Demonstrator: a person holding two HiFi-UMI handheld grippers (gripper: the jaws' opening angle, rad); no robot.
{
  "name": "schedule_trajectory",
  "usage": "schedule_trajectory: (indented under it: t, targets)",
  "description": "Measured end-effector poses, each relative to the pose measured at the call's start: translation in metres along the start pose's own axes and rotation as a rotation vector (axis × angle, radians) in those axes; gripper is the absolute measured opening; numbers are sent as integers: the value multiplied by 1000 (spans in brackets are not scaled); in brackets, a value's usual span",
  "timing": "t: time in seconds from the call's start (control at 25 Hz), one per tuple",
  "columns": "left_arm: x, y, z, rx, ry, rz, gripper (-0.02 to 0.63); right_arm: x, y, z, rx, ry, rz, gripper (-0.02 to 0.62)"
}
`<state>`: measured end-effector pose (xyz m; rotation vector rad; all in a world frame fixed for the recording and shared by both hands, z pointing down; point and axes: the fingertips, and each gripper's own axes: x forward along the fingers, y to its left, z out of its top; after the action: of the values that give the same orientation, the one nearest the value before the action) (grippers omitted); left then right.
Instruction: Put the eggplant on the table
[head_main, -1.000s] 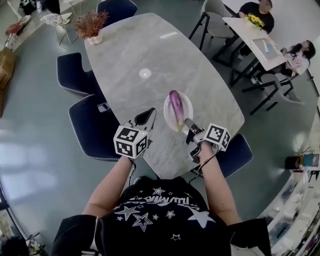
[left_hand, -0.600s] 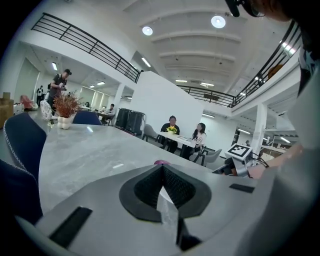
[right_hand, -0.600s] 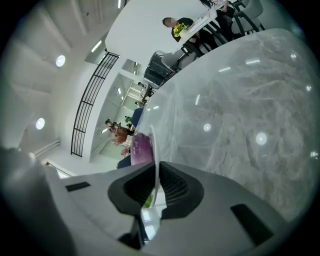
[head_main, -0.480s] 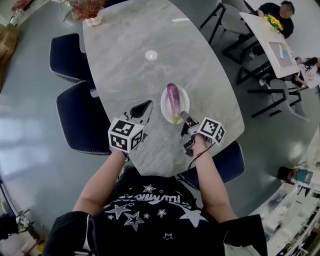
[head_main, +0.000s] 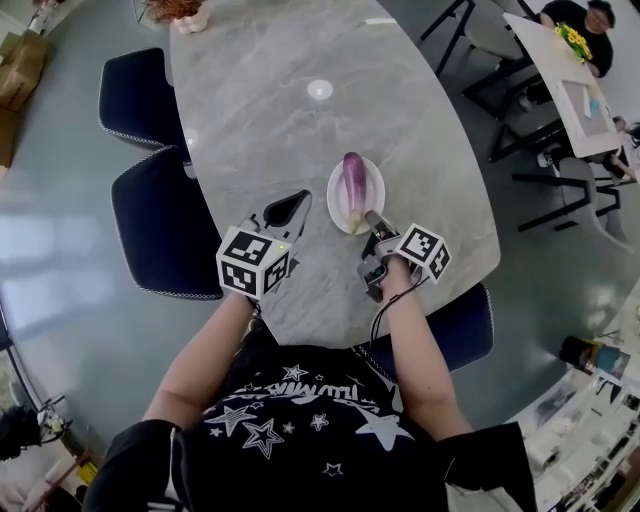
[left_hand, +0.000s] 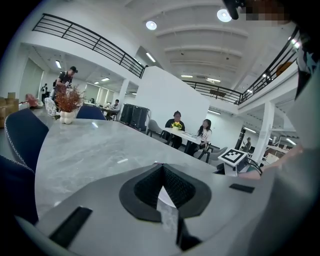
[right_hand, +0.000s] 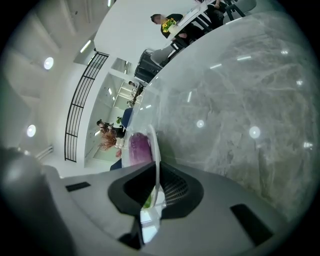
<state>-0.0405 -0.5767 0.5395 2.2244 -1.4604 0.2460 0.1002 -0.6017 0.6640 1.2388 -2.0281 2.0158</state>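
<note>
2 tools sit by the surface's near edge: the right hand-held gripper is clamped on the white plate's rim (eggplant lying on it), while the left hand-held gripper has its jaws together, empty.

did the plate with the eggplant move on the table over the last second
No, not noticeably. The plate keeps its spot between the white mark and the near end of the table; only the head view shifted.
</note>
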Motion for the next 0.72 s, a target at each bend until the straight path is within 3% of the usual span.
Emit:
schedule_trajectory:
  t: [0.4, 0.72]
  targets:
    - [0, -9, -11, 1, 32, -18, 8, 4, -4, -4, 19, -29, -37, 20]
    - [-6, -16, -15, 10, 43, -29, 8, 5, -7, -10, -1, 9, -47, 20]
